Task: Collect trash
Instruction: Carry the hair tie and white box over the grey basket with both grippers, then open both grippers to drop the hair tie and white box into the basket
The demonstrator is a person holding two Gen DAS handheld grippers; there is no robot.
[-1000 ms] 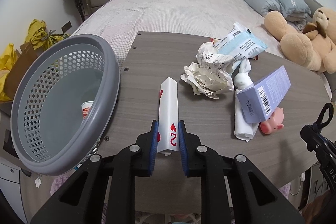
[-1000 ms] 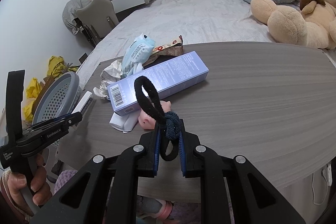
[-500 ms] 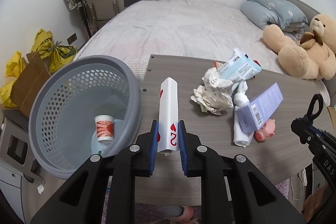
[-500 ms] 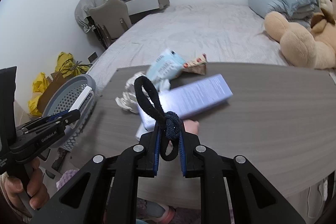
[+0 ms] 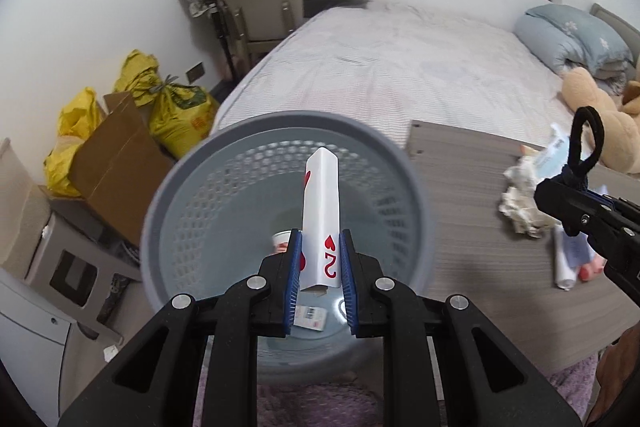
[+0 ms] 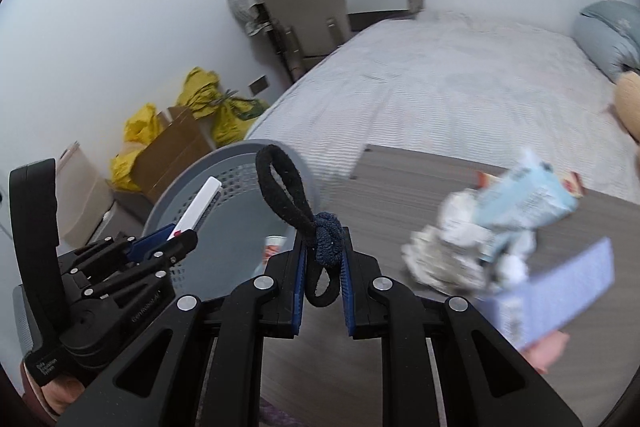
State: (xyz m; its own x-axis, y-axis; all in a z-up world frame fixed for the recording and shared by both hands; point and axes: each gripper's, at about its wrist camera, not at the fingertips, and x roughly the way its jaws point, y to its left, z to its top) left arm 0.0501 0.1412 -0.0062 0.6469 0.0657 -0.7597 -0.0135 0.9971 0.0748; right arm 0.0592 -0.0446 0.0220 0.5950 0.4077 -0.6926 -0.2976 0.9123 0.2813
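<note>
Trash sits in both hands: the left gripper (image 5: 320,263) has its fingers clamped on a folded playing card (image 5: 321,215), held upright over the mouth of the grey basket (image 5: 168,195), probably so it can drop straight in. The right gripper (image 6: 322,267) pinches a black hair tie (image 6: 298,211) by its knot, loop standing free (nearer the bench (image 6: 384,187) edge than the basket). Crumpled paper (image 6: 444,259) waits on the bench.
</note>
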